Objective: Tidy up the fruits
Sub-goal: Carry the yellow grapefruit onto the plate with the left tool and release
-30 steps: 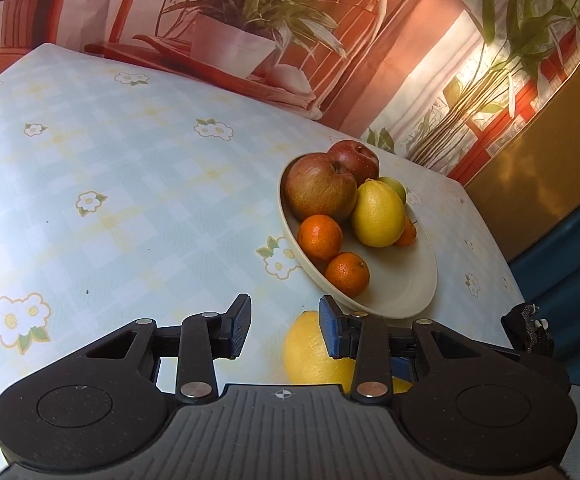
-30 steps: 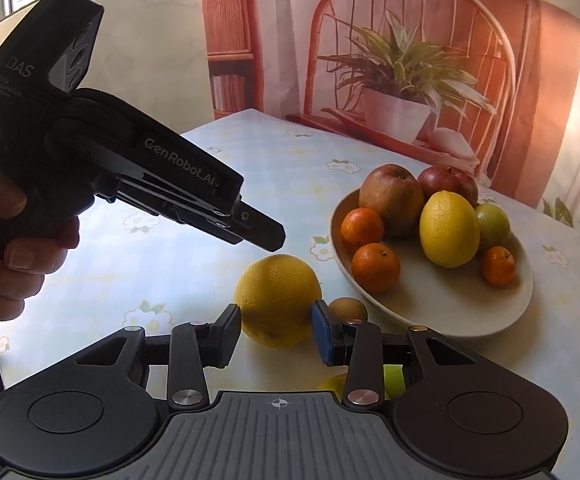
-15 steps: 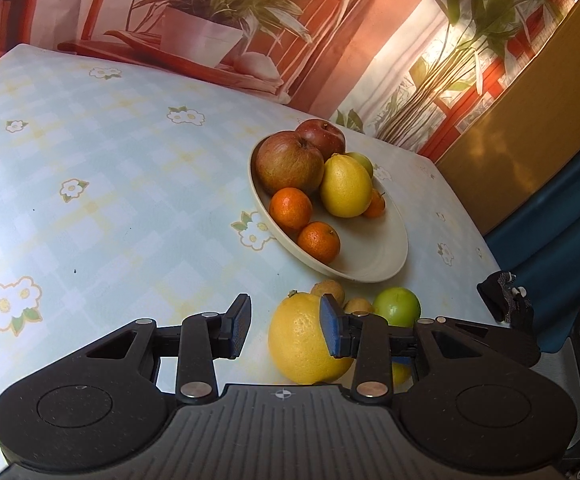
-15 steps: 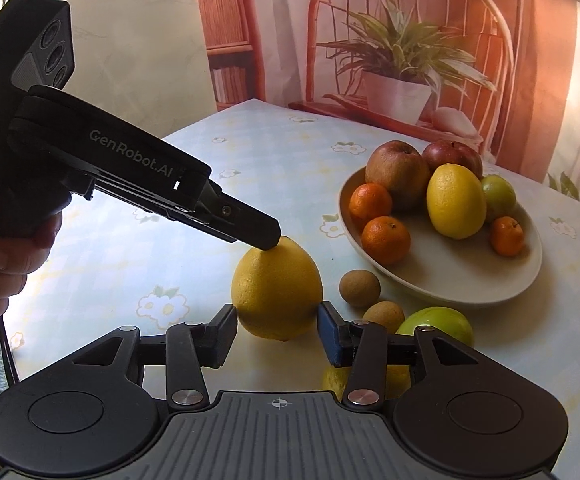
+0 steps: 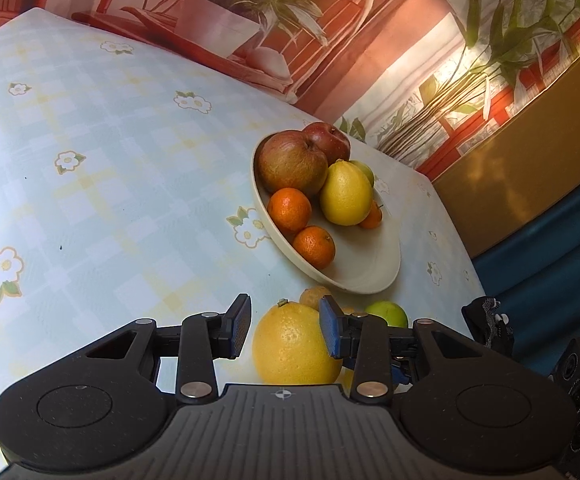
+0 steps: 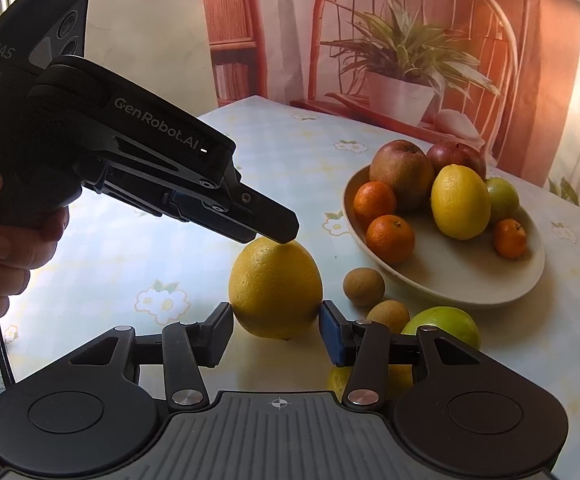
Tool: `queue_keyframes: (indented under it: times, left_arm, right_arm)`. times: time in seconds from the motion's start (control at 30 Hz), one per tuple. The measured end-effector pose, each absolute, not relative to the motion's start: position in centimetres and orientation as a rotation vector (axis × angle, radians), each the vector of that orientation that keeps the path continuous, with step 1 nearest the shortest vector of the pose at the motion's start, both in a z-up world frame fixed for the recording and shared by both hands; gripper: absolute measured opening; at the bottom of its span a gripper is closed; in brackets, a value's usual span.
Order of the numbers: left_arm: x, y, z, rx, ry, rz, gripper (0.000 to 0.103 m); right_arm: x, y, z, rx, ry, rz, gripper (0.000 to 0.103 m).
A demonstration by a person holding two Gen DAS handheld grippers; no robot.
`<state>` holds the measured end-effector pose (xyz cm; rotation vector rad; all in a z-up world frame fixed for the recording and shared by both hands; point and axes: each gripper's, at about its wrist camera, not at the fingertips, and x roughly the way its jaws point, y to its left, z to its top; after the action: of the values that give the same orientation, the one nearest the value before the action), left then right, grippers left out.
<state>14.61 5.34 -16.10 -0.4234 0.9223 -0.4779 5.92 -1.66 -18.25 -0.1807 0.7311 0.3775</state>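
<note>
The table (image 5: pixel 110 184) wore a pale blue and yellow checked cloth dotted with white flower prints, and sunlight lay bright across its near part. Behind it, from 11 to 2 o'clock in both views, hung a printed backdrop (image 6: pixel 549 60) in reds and creams showing a rattan chair, a potted spider plant and a bookshelf. At 3 o'clock in the left wrist view stood a mustard-coloured panel (image 5: pixel 521 184) with something dark blue below it.

A cream bowl (image 6: pixel 469 284) sat on the cloth at about 1 o'clock in the right wrist view, holding two apples, a lemon (image 6: pixel 461 202), a small green fruit and three mandarins.

A large yellow citrus (image 5: pixel 295 346) rested on the cloth just short of the bowl. The left gripper (image 5: pixel 284 330) hung above it with its fingers spread wider than the fruit, not clamped; in the right wrist view one fingertip met the top of the fruit. The right gripper (image 6: pixel 276 330) was likewise open, its pads either side of the citrus, whether touching I could not tell.

Two small brown fruits (image 6: pixel 363 286) and a green lime (image 6: pixel 443 326) lay on the cloth between citrus and bowl.
</note>
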Motion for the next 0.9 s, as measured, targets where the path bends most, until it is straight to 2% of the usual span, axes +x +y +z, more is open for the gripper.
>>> queue_keyframes:
  times: [0.37, 0.6, 0.9]
  left_arm:
    - [14.4, 5.1, -16.4, -0.472, 0.925, -0.502, 0.039]
    - [15.2, 4.2, -13.8, -0.477, 0.858, -0.521, 0.039]
    - [18.8, -0.7, -11.7, -0.406, 0.842, -0.559, 0.039]
  right_arm:
    - [5.7, -1.9, -18.2, -0.168, 0.706, 0.380, 0.043]
    - [6.0, -3.3, -15.7, -0.152, 0.637, 0.372, 0.043]
    - [8.3, -7.9, -13.7, -0.154, 0.612, 0.327, 0.043]
